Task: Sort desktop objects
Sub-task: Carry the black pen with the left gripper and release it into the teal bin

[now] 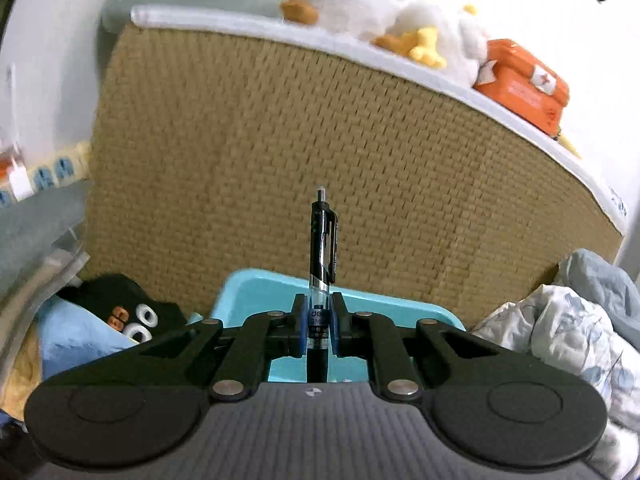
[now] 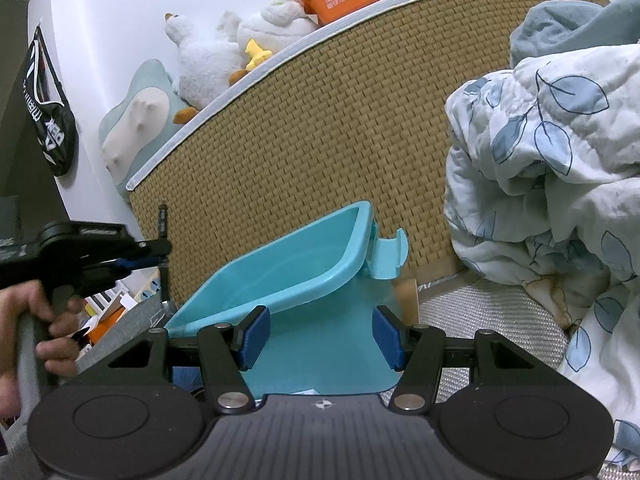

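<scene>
My left gripper is shut on a black click pen that stands upright between the blue pads, above the near rim of a turquoise plastic bin. In the right wrist view the left gripper shows at the left with the pen upright, left of the bin. My right gripper is open and empty, its blue pads on either side of the bin's near wall.
A woven straw mat fills the background. White plush ducks and an orange first-aid box lie along its far edge. A leaf-print quilt is heaped at the right. A black plush lies at the left.
</scene>
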`<state>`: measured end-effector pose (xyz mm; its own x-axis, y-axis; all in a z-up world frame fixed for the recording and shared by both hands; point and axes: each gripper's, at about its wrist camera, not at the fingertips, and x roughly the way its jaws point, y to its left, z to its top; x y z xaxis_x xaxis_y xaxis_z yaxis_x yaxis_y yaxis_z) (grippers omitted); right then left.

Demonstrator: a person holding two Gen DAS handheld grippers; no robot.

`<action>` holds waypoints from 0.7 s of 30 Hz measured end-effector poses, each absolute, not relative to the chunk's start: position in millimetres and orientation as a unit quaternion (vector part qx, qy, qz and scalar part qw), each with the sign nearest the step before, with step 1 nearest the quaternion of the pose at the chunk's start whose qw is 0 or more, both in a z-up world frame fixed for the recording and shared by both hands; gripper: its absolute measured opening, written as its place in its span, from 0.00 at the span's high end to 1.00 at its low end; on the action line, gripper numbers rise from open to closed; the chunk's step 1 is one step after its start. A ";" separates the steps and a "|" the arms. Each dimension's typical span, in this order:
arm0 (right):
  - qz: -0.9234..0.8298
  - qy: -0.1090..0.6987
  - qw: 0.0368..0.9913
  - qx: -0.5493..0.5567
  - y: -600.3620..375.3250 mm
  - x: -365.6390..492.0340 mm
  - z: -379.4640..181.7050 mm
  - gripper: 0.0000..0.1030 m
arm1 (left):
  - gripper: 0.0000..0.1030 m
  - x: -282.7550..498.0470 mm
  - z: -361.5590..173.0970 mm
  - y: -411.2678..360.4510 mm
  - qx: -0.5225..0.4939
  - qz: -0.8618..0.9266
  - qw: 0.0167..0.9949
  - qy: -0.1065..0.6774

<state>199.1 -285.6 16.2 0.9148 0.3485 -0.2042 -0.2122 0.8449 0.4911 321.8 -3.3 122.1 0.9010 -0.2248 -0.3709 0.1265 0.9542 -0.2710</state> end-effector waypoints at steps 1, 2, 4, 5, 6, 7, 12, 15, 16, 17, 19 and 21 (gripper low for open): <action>0.148 0.145 0.949 0.237 -285.4 199.3 16.1 0.41 | 0.88 328.6 120.2 -4.8 -0.120 -0.081 0.968 0.206; 0.148 0.145 0.949 0.237 -285.2 199.5 16.1 0.41 | 0.88 334.5 118.2 -6.8 -0.116 -0.079 0.967 0.211; 0.148 0.146 0.949 0.237 -285.0 200.2 16.2 0.41 | 0.88 344.9 113.9 -11.5 -0.103 -0.073 0.967 0.221; 0.148 0.146 0.949 0.237 -284.8 200.6 16.3 0.41 | 0.88 351.1 111.0 -14.1 -0.095 -0.070 0.966 0.228; 0.147 0.146 0.949 0.237 -285.1 200.9 16.4 0.41 | 0.88 356.4 107.9 -15.3 -0.094 -0.069 0.965 0.236; 0.147 0.146 0.949 0.238 -285.5 201.4 16.6 0.41 | 0.88 361.7 104.2 -16.9 -0.090 -0.061 0.964 0.243; 0.146 0.148 0.947 0.245 -286.8 203.6 16.5 0.41 | 0.88 380.4 89.2 -17.4 -0.092 -0.047 0.958 0.268; 0.146 0.152 0.946 0.247 -286.0 205.7 15.4 0.41 | 0.88 388.7 82.0 -18.7 -0.086 -0.042 0.953 0.288; 0.146 0.154 0.945 0.247 -285.4 206.5 15.2 0.41 | 0.88 391.8 80.2 -19.5 -0.084 -0.041 0.951 0.294; 0.147 0.155 0.945 0.248 -284.8 207.3 15.1 0.41 | 0.88 393.2 78.1 -21.2 -0.075 -0.038 0.951 0.299; 0.149 0.157 0.945 0.245 -283.3 208.0 15.5 0.41 | 0.88 396.4 73.4 -21.3 -0.074 -0.035 0.947 0.310; 0.151 0.158 0.946 0.241 -282.0 208.2 16.3 0.41 | 0.88 398.1 69.9 -22.2 -0.070 -0.030 0.945 0.318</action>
<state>208.2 -282.0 16.3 0.9047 0.3616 -0.2253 -0.2094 0.8380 0.5039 398.1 -22.2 69.9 0.7954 -0.1004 -0.5977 0.0116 0.9885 -0.1505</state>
